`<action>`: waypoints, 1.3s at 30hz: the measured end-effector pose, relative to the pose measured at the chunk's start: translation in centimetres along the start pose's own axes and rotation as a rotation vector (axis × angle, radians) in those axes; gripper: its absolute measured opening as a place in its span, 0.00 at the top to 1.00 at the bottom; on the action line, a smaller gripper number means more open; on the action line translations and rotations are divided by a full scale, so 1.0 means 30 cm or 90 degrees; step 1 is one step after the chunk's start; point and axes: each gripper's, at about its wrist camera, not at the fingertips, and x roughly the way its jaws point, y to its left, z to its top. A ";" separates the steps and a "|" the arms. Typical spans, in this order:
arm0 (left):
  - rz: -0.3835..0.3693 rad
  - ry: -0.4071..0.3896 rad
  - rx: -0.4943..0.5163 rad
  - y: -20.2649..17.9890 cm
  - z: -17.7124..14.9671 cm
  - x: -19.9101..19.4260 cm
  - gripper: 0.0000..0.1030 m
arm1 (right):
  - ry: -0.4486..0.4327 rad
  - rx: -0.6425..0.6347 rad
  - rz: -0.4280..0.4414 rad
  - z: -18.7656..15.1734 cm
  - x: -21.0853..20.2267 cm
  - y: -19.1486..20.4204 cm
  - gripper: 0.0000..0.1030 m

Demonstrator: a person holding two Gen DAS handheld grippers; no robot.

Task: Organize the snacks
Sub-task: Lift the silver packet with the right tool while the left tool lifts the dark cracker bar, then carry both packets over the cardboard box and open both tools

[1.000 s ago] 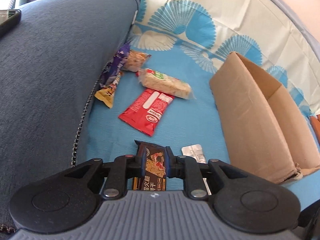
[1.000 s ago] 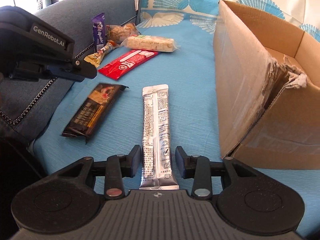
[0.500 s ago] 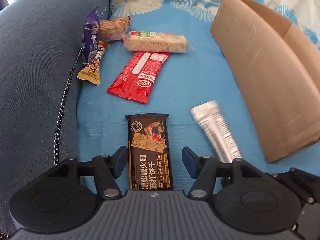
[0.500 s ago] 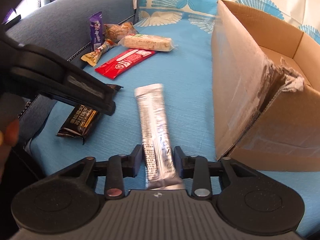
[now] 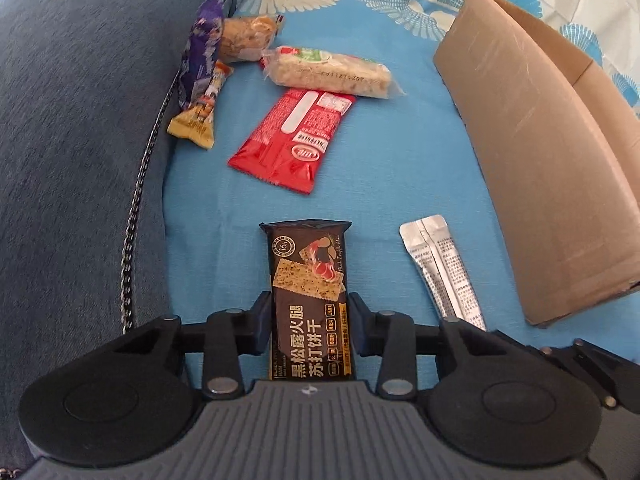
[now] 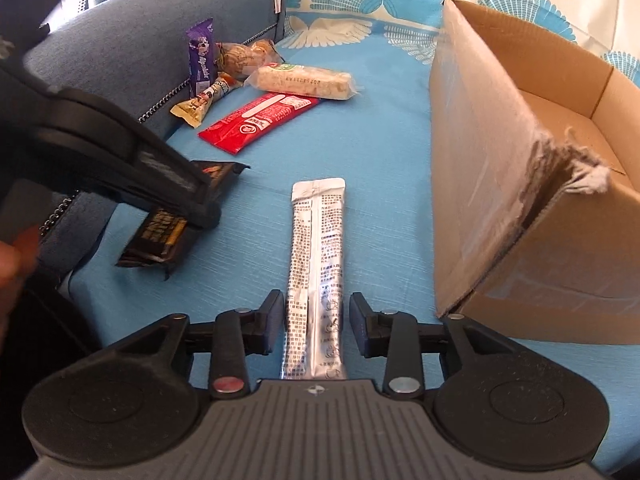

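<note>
A dark cracker packet (image 5: 308,280) lies flat on the blue cloth (image 5: 400,168). My left gripper (image 5: 310,320) straddles its near half. Its jaws are closing, and the pads touch both long edges. The right wrist view shows the same gripper (image 6: 120,160) reaching in from the left over that packet (image 6: 160,236). A silver sachet (image 6: 318,240) lies lengthwise between the fingers of my right gripper (image 6: 316,320). Those jaws are opening, with a thin gap on each side of the sachet. An open cardboard box (image 6: 500,160) stands to the right.
Further back lie a red packet (image 5: 292,136), a clear-wrapped grain bar (image 5: 328,70), a peanut bag (image 5: 248,36), a purple packet (image 5: 200,56) and a small yellow packet (image 5: 196,120). A blue-grey sofa arm (image 5: 80,160) borders the left side. The box has a torn near corner (image 6: 576,172).
The left gripper released the pinched dark packet, spread wide, tipped downward and narrowed onto it again. The right gripper squeezed and skewed the silver sachet, then eased; the sachet lies straight.
</note>
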 end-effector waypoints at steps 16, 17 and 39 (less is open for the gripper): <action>0.016 0.009 0.022 -0.028 -0.032 0.008 0.58 | -0.025 -0.027 -0.005 0.016 0.016 0.019 0.72; 0.014 0.008 0.020 -0.024 -0.032 0.008 0.58 | -0.026 -0.028 -0.005 0.016 0.013 0.020 0.73; 0.013 -0.147 -0.020 -0.008 -0.084 -0.131 0.59 | -0.153 -0.041 0.005 0.034 -0.192 0.006 0.75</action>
